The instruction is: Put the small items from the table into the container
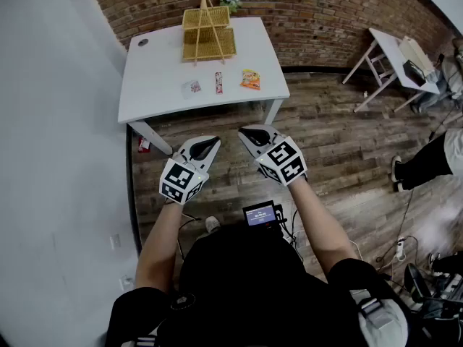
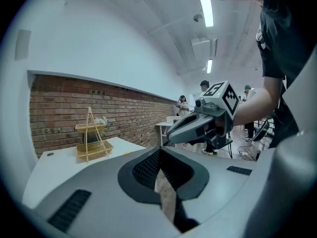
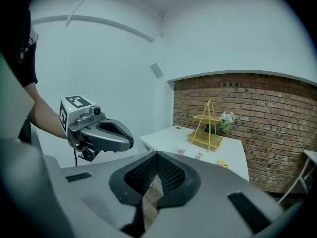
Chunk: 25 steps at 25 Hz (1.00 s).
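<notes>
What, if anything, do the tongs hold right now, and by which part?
Nothing. The left tongs and the right tongs are both shut and empty; the packets lie on the table.

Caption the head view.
Left gripper and right gripper, both shut and empty, before a table with three packets and a basket.

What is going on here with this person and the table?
A person stands short of the table, holding a gripper in each hand. The left gripper and the right gripper are both shut and empty. A white packet, a red packet and an orange packet lie on the table in front of the basket. None is picked up yet.
</notes>
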Available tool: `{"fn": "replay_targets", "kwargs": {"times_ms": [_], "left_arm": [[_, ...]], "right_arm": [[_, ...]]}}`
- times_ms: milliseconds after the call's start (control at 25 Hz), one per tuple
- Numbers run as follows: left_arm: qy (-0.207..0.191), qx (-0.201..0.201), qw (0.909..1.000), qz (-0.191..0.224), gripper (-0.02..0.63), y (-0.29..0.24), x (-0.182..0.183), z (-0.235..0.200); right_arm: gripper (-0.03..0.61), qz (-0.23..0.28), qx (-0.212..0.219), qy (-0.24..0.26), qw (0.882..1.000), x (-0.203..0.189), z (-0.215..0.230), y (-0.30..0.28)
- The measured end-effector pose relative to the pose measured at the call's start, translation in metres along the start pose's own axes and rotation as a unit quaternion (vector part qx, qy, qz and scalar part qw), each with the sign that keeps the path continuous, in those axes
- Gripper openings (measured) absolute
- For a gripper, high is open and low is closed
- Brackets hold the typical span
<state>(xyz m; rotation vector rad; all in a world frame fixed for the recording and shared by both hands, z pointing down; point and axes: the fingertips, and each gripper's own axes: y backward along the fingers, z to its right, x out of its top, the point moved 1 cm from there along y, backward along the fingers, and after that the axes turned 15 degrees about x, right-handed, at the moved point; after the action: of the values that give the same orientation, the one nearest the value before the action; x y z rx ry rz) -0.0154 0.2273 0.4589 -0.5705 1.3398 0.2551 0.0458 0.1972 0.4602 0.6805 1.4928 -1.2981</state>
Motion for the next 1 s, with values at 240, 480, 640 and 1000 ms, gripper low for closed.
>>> {"fn": "replay_targets", "kwargs": {"times_ms": [240, 480, 640, 1000], "left_arm": [[0.012, 0.002, 0.9999, 0.001, 0.009, 0.0, -0.001, 0.001], [0.013, 0.006, 0.9999, 0.001, 0.009, 0.001, -0.001, 0.001], [0.01, 0.008, 0.9999, 0.001, 0.009, 0.001, -0.001, 0.001], [0.015, 0.007, 0.9999, -0.005, 0.009, -0.001, -0.007, 0.01]], "right_arm": [[0.014, -0.001, 0.001, 0.001, 1.0, -0.004, -0.001, -0.001], [0.014, -0.001, 0.002, 0.001, 1.0, -0.004, -0.002, 0.0], [0.014, 0.001, 0.003, -0.004, 1.0, -0.005, -0.002, 0.001], [0.014, -0.002, 0.003, -0.012, 1.0, -0.016, -0.002, 0.009]]}}
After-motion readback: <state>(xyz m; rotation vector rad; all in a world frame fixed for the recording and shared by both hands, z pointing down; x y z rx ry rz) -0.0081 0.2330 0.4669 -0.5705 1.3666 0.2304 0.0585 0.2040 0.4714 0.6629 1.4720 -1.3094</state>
